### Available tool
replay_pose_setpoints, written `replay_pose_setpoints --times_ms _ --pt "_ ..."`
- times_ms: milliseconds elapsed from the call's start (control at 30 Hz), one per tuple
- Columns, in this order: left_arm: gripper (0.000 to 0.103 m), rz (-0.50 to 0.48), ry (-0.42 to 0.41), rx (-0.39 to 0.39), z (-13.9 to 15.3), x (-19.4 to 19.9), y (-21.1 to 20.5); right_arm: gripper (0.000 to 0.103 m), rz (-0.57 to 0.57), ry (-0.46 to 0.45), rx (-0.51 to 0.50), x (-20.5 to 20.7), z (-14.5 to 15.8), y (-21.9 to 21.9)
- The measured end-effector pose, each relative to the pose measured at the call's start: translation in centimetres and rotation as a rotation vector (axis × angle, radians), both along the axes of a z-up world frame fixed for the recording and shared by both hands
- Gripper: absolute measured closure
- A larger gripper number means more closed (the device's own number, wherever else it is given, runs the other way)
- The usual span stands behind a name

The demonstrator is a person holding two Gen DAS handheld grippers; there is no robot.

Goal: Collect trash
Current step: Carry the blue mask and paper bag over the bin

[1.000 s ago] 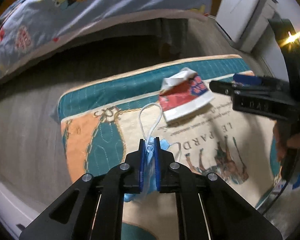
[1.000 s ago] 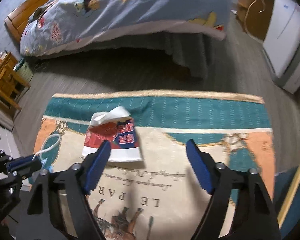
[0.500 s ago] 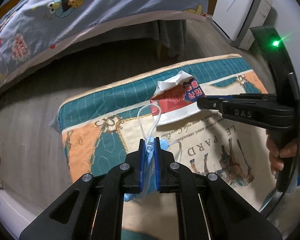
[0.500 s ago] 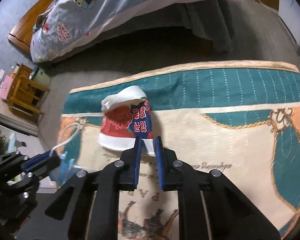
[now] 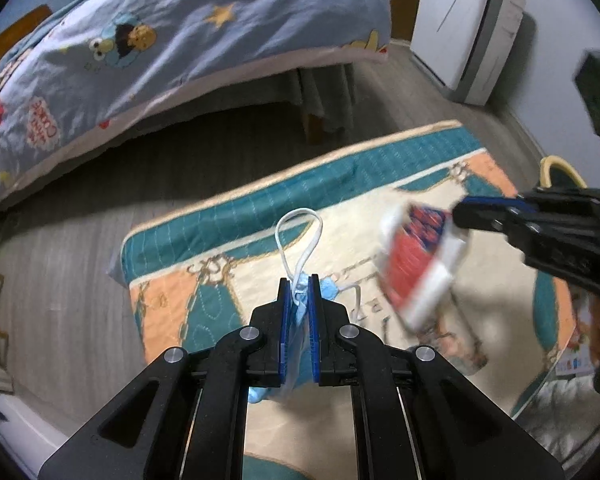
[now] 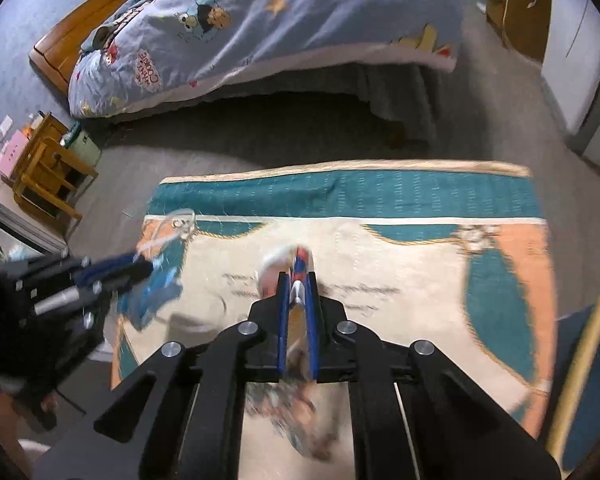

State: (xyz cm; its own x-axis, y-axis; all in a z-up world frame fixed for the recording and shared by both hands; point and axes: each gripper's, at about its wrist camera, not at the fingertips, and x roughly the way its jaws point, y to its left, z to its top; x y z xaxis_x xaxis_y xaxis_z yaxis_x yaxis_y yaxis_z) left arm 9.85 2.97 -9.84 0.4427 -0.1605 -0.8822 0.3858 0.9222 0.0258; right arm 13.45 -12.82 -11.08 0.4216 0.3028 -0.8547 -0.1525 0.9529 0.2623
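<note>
Left tongs [image 5: 299,284] clenched on face mask [image 5: 300,320]; right tongs [image 6: 298,280] just closed, pinching motion-blurred cup [image 5: 418,256] above rug [image 5: 420,152].

Your room's dim and evenly lit. Deep shadow lies under the blue cartoon-print quilt [image 5: 188,36] beyond your fingers. The red-and-white crushed paper cup [image 5: 418,258] smears with motion blur, the teal-bordered quilted rug [image 6: 380,196] too. Fisheye bends everything; corners go black.

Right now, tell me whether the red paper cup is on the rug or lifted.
Lifted. The red paper cup hangs crushed in the right gripper, jaws shut on its white rim, above the rug.
</note>
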Motion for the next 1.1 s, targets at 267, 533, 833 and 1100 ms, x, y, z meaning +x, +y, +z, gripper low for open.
replay_pose_setpoints --times_ms 267,533,833,1100 --pt "0.094 -0.071 -0.064 -0.072 3.6 -1.8 -4.6 0.097 -0.089 -0.034 -0.044 -5.7 3.8 -5.3" --pt "0.094 -0.173 -0.121 -0.132 6.9 -5.1 -10.5 0.097 -0.238 -0.072 -0.096 -10.1 6.7 -12.0" --pt "0.094 -0.277 -0.114 -0.092 5.8 -6.4 -16.8 0.097 -0.338 -0.099 -0.082 -11.6 7.6 -18.2" --pt "0.094 -0.329 -0.098 -0.132 4.8 -6.2 -21.8 0.097 -0.421 -0.111 -0.116 -11.3 7.3 -24.3"
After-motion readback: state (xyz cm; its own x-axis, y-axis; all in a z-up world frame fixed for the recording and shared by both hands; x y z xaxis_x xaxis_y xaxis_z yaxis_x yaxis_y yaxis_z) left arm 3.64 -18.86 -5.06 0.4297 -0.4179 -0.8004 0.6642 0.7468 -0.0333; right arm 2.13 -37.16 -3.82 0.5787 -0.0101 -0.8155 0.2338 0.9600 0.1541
